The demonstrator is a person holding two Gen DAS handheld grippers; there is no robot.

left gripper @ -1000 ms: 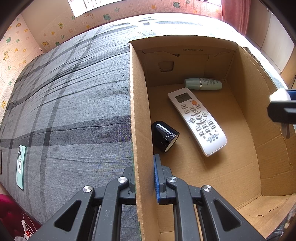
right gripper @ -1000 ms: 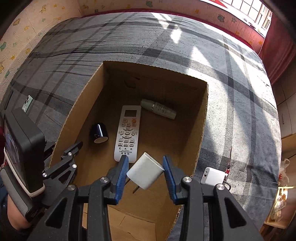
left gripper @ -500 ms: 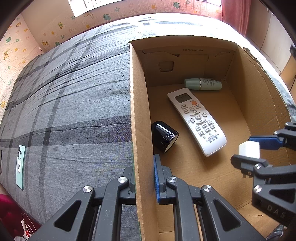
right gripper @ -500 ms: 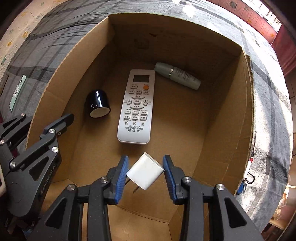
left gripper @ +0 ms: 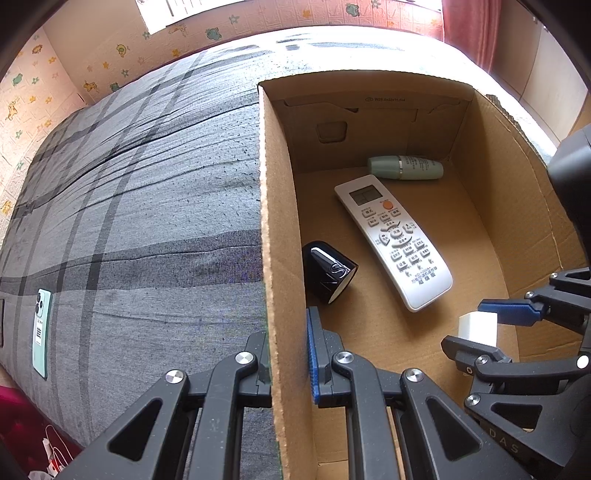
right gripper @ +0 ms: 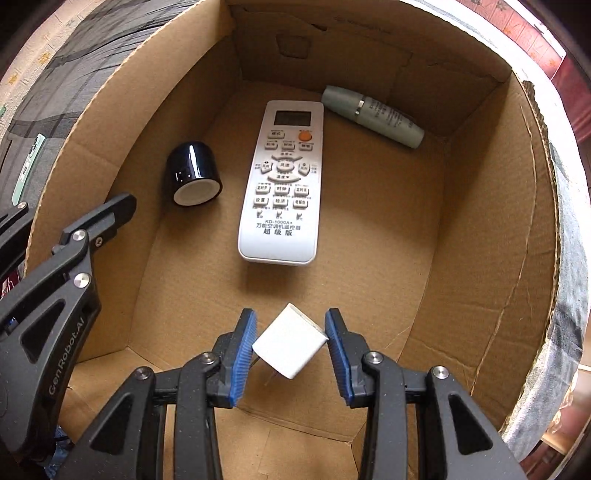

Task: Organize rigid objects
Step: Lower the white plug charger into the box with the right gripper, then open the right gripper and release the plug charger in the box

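A cardboard box (left gripper: 284, 206) (right gripper: 480, 236) stands on a grey plaid bed. Inside lie a white remote (left gripper: 393, 240) (right gripper: 282, 181), a pale green bottle (left gripper: 404, 168) (right gripper: 371, 116) and a black cap (left gripper: 328, 271) (right gripper: 192, 177). My left gripper (left gripper: 288, 354) is shut on the box's left wall; it shows in the right wrist view (right gripper: 74, 251). My right gripper (right gripper: 291, 343) is low inside the box near its front, shut on a white charger plug (right gripper: 290, 341) (left gripper: 478, 328), touching it at two corners.
A mint green phone (left gripper: 40, 332) lies on the bed (left gripper: 147, 206) left of the box; its edge shows in the right wrist view (right gripper: 27, 168). Patterned walls ring the bed. A red curtain (left gripper: 465, 26) hangs at the far right.
My right gripper has gone from above the box down into it with the plug. The jaws now sit slightly wider around the plug. The left gripper has not moved.
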